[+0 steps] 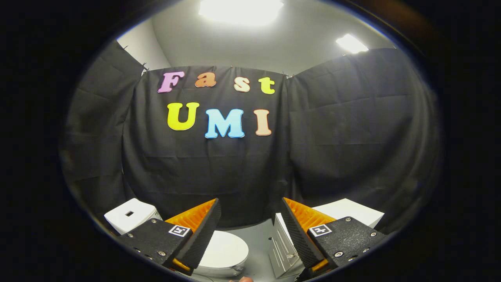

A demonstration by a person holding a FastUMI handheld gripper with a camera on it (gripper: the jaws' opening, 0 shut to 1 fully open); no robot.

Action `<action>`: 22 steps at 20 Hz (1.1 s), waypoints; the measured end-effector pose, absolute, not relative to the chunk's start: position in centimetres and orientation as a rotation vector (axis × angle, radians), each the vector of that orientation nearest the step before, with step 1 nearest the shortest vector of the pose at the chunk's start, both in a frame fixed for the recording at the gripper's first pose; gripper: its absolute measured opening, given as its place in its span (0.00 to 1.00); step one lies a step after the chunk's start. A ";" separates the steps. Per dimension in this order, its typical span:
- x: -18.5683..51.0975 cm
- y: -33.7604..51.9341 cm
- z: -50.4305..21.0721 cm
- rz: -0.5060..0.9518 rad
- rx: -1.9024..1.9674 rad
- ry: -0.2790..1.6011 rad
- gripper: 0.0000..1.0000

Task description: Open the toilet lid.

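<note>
A white toilet stands low on the floor below my gripper. Its lid lies flat and closed, partly hidden behind the left finger. The white tank rises behind the lid, off to the left of that finger. My gripper is open, its orange and black fingers spread wide with nothing between them. It hovers well above the toilet and touches nothing. The right finger sits over a white cabinet.
A white cabinet with drawer fronts stands on the grey floor to the right of the toilet. Black cloth walls close in the booth behind and on both sides.
</note>
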State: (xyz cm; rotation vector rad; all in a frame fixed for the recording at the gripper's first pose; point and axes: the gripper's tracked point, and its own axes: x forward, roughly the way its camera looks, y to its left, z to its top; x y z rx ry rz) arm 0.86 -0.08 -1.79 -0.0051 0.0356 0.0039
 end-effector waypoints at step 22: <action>5.9 1.6 -15.9 0.039 0.012 0.243 0.95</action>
